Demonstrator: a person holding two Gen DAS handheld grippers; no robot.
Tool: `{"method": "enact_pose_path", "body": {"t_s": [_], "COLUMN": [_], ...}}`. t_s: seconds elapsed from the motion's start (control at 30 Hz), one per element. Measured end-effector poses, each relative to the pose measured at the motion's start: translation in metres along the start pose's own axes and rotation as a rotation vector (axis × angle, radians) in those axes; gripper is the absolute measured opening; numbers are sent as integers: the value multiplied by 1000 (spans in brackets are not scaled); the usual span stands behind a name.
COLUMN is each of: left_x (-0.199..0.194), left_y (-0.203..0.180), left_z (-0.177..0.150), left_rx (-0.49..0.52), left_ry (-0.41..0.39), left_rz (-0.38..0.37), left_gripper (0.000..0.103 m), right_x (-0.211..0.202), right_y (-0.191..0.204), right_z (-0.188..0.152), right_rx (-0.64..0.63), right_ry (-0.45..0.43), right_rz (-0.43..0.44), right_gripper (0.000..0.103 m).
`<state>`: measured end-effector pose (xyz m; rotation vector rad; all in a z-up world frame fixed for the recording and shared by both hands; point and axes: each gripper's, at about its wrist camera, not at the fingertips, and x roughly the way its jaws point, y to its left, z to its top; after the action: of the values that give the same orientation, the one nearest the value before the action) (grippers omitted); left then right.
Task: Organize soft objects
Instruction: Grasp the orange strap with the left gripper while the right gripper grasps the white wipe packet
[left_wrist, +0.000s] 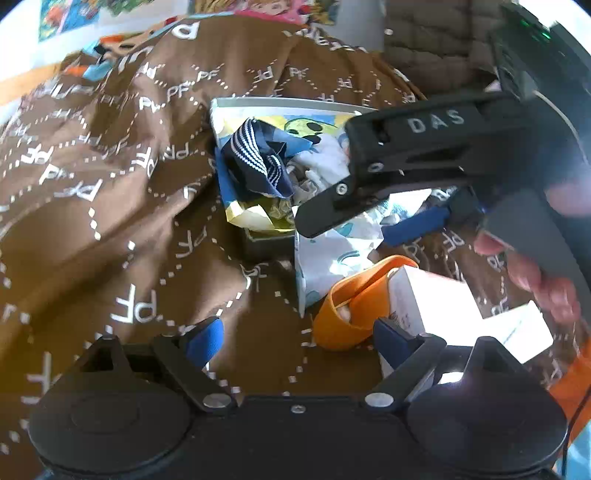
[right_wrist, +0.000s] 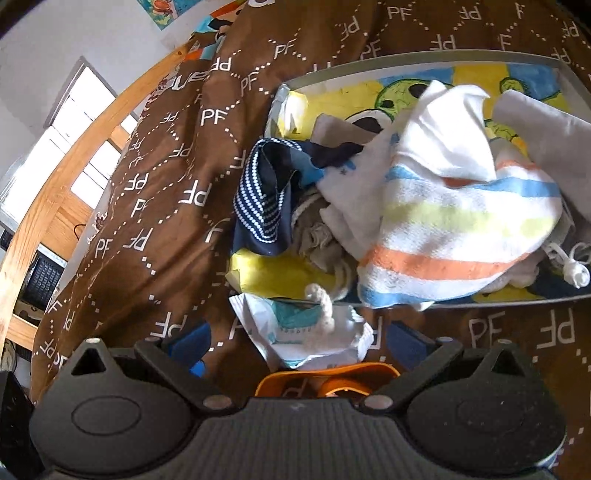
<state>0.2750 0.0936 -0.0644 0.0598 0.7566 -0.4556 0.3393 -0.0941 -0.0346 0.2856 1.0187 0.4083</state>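
Left gripper (left_wrist: 295, 334) fingers spread wide, holding nothing, orange pouch (left_wrist: 354, 310) between them, right gripper (right_wrist: 299, 338) likewise spread and empty above white wrapper (right_wrist: 314, 332), striped towel (right_wrist: 461, 236) heaped in box (right_wrist: 406, 61) overhanging its near rim, navy striped sock (right_wrist: 258, 206) draped on left edge, brown blanket (right_wrist: 166, 184) bare to the left.

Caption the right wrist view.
Open right gripper above brown patterned bedspread, facing a cartoon-print fabric bin heaped with striped towel and clothes.
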Motion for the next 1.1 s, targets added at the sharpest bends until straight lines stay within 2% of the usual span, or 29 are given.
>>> {"method": "enact_pose_path", "body": {"t_s": [0.17,0.3,0.37,0.43,0.57,0.73,0.9,1.1], "left_x": [0,7,10,13,17,20,24,33], "left_y": [-12,-19,-20,-21,-17,-20,-20,-14], "left_z": [-3,-8,-8,-9,-8,-7,-7,-5], "left_rx": [81,152,148,160,151,163,138,53], "left_ry": [-16,-28,-33,-46,-74,-77,-76,-65], "left_rz": [-33,-1,3,-8,-42,-100,-115,-128], "left_gripper": [89,89,86,78,71,44,40,41], "right_x": [6,12,14,18,26,32,34,35], "right_y": [1,-1,-3,-4,-4,1,0,0], "right_z": [4,8,10,11,13,13,9,2], "right_rx": [13,36,56,78,94,89,80,69], "right_ry": [25,55,69,87,105,103,97,79], "right_rz": [1,0,12,27,20,-5,-57,-83], "right_gripper": [103,103,103,103,103,101,87,81]}}
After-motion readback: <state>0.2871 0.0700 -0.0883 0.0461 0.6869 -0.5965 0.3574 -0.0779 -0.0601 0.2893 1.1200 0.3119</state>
